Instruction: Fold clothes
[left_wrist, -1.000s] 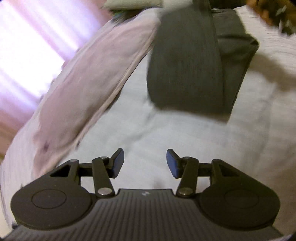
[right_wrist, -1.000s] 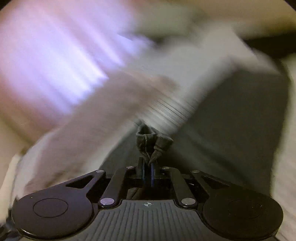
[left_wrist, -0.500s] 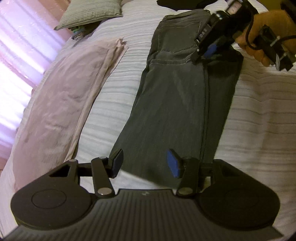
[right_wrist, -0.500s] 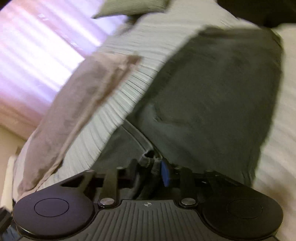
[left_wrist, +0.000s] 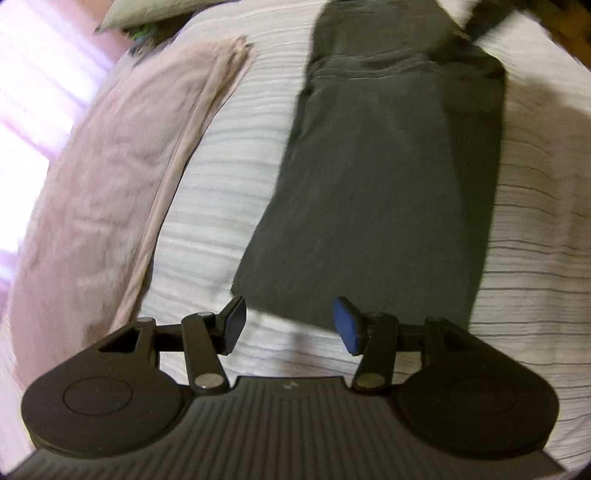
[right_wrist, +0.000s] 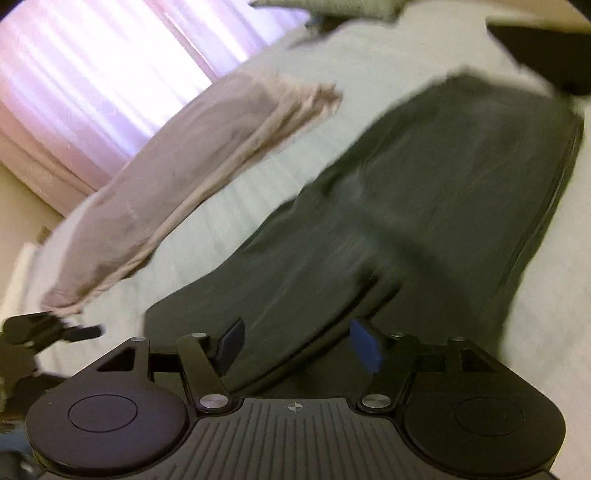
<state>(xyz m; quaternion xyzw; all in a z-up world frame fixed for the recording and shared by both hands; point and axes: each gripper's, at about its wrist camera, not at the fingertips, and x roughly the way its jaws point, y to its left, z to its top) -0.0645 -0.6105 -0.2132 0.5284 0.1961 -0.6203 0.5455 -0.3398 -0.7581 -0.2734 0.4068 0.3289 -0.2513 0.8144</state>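
Observation:
Dark grey jeans (left_wrist: 388, 184) lie flat and lengthwise on the striped white bedspread (left_wrist: 229, 184), their hem nearest me. My left gripper (left_wrist: 291, 325) hangs open just over that hem edge, nothing between its fingers. In the right wrist view the same jeans (right_wrist: 424, 203) spread out ahead. My right gripper (right_wrist: 297, 343) is low over them with its jaws opening; the cloth lies under and between the pads, which do not press on it. The left gripper (right_wrist: 55, 332) shows at the lower left of that view, off the jeans.
A folded pink cloth (left_wrist: 122, 184) lies along the bed left of the jeans, also seen as the pink cloth (right_wrist: 184, 177) in the right wrist view. A grey-green pillow (left_wrist: 140, 14) sits at the far end. Bright curtains (right_wrist: 92, 74) hang left; a dark item (right_wrist: 546, 48) lies far right.
My right gripper let go of the bunched jeans fabric and its jaws spread. The jeans now lie flat. My left gripper came down toward the hem, still open.

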